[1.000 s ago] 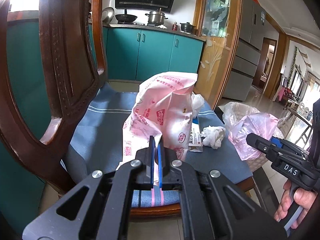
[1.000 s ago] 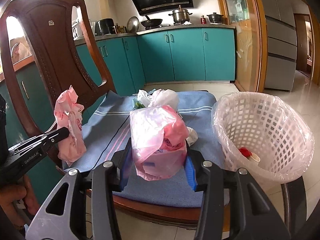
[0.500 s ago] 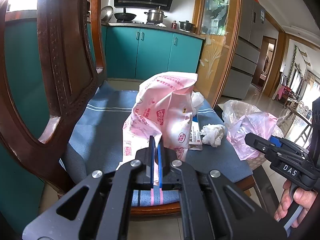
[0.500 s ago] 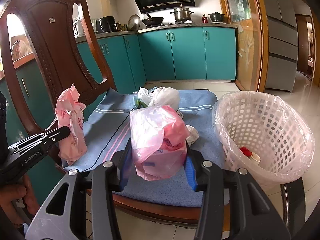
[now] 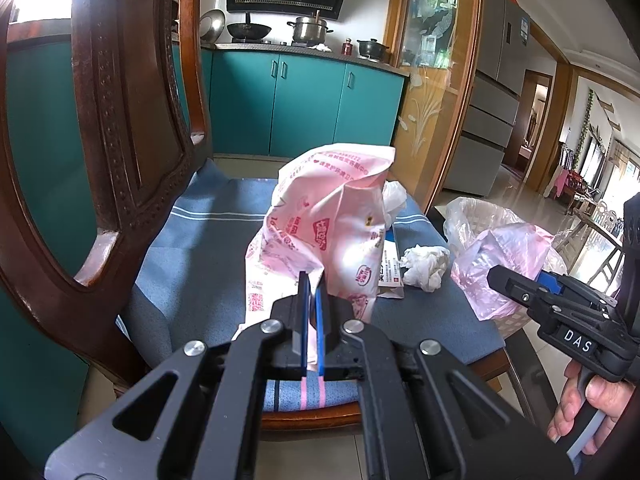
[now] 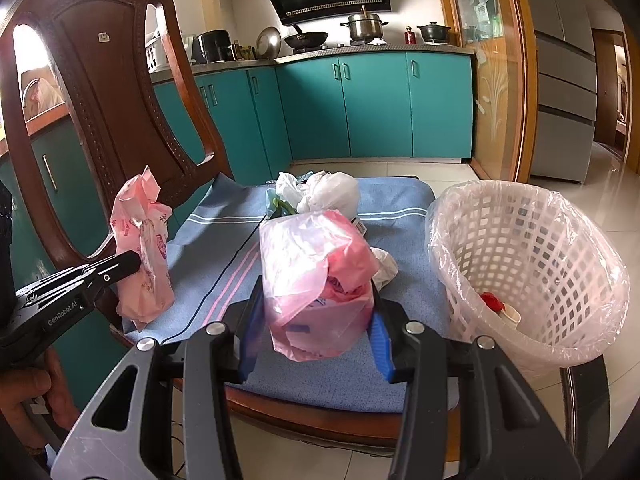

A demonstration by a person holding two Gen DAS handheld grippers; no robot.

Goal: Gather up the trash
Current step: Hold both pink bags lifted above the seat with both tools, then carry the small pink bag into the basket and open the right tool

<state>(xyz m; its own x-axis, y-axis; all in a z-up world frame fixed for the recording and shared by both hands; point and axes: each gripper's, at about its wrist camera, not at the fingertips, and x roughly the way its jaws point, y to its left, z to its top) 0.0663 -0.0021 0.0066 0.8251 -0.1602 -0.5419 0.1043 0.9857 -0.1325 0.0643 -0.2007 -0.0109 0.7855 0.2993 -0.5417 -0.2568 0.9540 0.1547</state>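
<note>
My left gripper is shut on a pink printed wrapper and holds it upright above the blue chair cushion; the wrapper also shows in the right wrist view. My right gripper is shut on a pink plastic bag with a box inside; the bag also shows in the left wrist view. A white lined waste basket stands tilted at the right, with a red scrap inside. A crumpled white tissue and white plastic bags lie on the cushion.
The wooden chair back rises at the left. A flat printed packet lies by the tissue. Teal kitchen cabinets and a tiled floor are behind. The chair's wooden front rail runs below my right gripper.
Both grippers keep their hold. The view has shifted only slightly; the right gripper with the pink bag has edged a little nearer the basket.
</note>
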